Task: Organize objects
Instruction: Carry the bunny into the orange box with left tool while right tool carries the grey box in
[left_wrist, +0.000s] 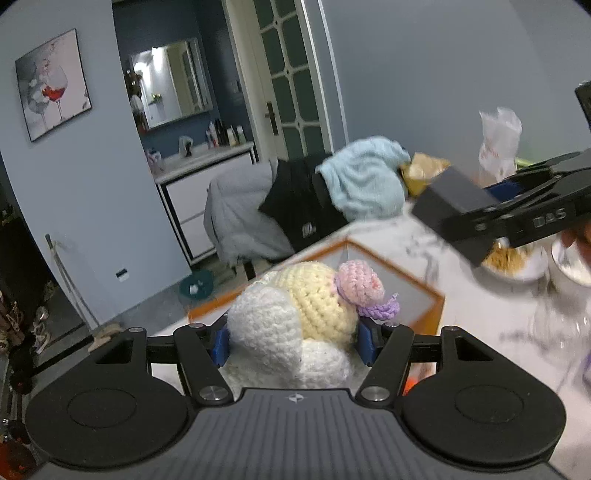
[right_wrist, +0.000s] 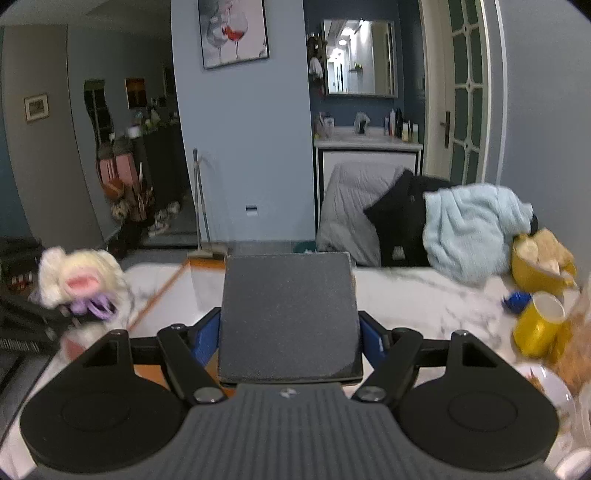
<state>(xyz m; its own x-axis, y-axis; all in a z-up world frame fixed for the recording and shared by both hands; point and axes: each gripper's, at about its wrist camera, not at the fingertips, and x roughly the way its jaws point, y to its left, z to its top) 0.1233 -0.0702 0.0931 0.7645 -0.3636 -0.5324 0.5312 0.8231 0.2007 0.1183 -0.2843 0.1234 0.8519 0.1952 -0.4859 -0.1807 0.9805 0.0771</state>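
My left gripper (left_wrist: 293, 341) is shut on a crocheted toy (left_wrist: 295, 317), white and pale yellow with a pink and purple flower. It holds the toy above the near edge of an orange-rimmed white box (left_wrist: 437, 301) on the marble table (left_wrist: 480, 314). My right gripper (right_wrist: 290, 334) is shut on a dark grey box (right_wrist: 290, 317) and holds it over the table. In the left wrist view the right gripper with the grey box (left_wrist: 456, 206) is at the right, above the table. In the right wrist view the toy (right_wrist: 79, 280) appears blurred at the left.
A chair draped with grey, black and light blue cloth (right_wrist: 469, 229) stands behind the table. A yellow bowl (right_wrist: 535, 269), a yellow mug (right_wrist: 537, 325), a blue cap (right_wrist: 515, 301) and a plate of food (left_wrist: 511, 260) sit at the table's right. A clear glass (left_wrist: 561, 325) stands near.
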